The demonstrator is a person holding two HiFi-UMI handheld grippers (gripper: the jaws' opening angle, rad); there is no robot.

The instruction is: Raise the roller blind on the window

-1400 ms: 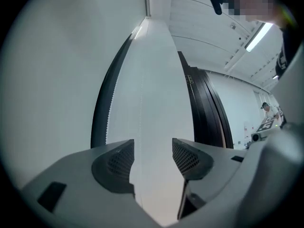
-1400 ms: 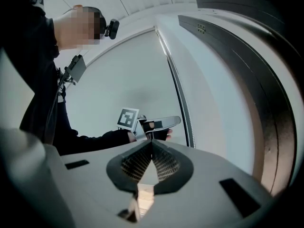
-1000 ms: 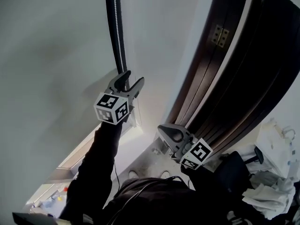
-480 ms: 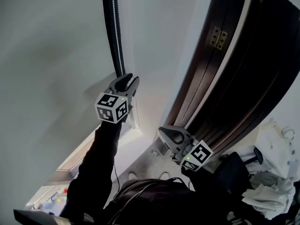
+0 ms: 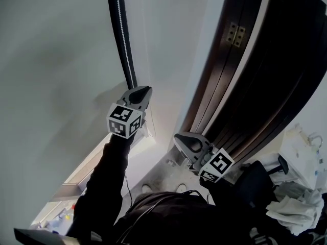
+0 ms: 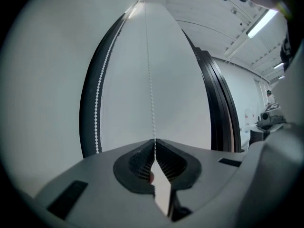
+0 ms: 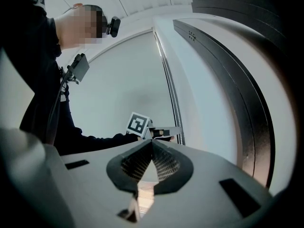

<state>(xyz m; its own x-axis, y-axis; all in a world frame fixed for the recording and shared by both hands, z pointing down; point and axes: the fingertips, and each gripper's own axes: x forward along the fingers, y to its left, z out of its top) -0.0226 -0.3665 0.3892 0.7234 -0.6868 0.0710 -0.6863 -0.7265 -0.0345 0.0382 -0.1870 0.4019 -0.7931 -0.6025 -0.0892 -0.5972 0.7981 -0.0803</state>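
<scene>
We find the left gripper with jaws clamped on the chain, tips against a dark strip; the right gripper, jaws together and empty, sits below and right of the chain, beside a dark door; walls pale; chain thin, white, beaded, straight.
</scene>
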